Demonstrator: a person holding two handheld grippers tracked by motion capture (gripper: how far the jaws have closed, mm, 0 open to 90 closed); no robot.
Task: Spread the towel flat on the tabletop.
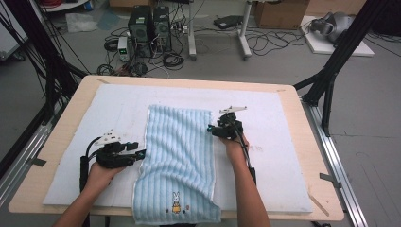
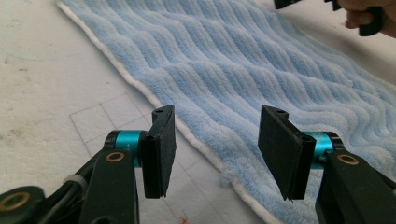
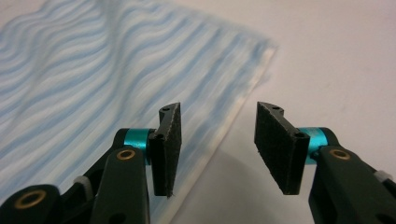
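Jaws stood apart and empty on both grippers as a person worked a blue striped towel (image 1: 178, 161) lying lengthwise on the white-covered table (image 1: 288, 142), its near end overhanging. Left gripper (image 1: 140, 152) faced the towel's left hem, right gripper (image 1: 211, 128) its far right corner. Clean folding would likely need both hems pinched squarely. Motion blurred the right gripper view.

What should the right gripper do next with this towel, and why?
Probably ease the right gripper forward and down so its open jaws straddle the blue towel at its white hem near the far right corner, then close. The hem lies flat just ahead between the jaws, nothing gripped, and the left gripper waits open at the opposite edge.
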